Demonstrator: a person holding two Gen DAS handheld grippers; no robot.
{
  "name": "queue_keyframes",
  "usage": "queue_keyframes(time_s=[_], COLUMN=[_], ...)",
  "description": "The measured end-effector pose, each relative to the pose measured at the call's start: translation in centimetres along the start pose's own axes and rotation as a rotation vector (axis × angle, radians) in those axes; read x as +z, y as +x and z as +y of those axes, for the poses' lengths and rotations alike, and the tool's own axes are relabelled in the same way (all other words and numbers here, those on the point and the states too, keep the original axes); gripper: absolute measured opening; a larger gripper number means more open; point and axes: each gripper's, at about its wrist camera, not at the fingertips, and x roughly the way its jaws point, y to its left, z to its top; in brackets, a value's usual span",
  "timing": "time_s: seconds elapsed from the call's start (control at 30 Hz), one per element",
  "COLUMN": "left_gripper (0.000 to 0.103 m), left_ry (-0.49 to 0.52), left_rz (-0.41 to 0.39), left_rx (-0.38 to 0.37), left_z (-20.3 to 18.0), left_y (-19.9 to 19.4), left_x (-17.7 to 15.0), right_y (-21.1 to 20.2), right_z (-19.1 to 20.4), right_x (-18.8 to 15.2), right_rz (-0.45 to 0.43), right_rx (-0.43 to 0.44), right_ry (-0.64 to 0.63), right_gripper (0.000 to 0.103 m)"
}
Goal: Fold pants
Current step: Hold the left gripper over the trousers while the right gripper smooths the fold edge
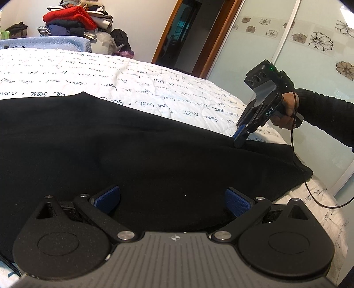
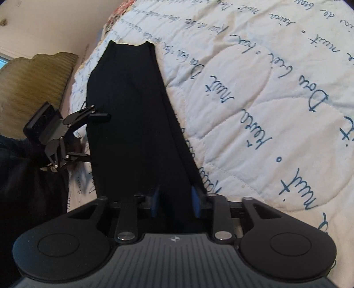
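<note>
Your right gripper (image 1: pixel 239 141) pinches the far edge of the black pants (image 1: pixel 132 150), its blue pads nearly together on the fabric. Your left gripper (image 1: pixel 172 202) hovers wide-jawed over the near edge, holding nothing. Between them the pants lie flat across a white quilt (image 2: pixel 254 99) with blue script.

Home bedroom, quilted bed (image 1: pixel 137 73), piled clothes (image 1: pixel 73 20), floral wardrobe doors (image 1: pixel 309 44)
</note>
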Motion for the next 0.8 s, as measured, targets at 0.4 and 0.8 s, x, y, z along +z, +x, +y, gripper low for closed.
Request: queue_keyframes(time_s=[0.4,0.8], left_gripper=[0.102,0.102], left_ry=[0.003,-0.016], left_rz=[-0.007,-0.022], left_rx=[0.002,-0.016], left_z=[0.2,0.6], left_y=[0.0,-0.2], left_x=[0.0,-0.2], right_y=[-2.8,-2.0], right_z=[0.5,4.5], right_x=[-0.4,-2.5], right_rz=[-0.151,-0.206], right_rx=[-0.204,-0.119], right_ry=[0.05,0.028], right_gripper=[0.005,0.015])
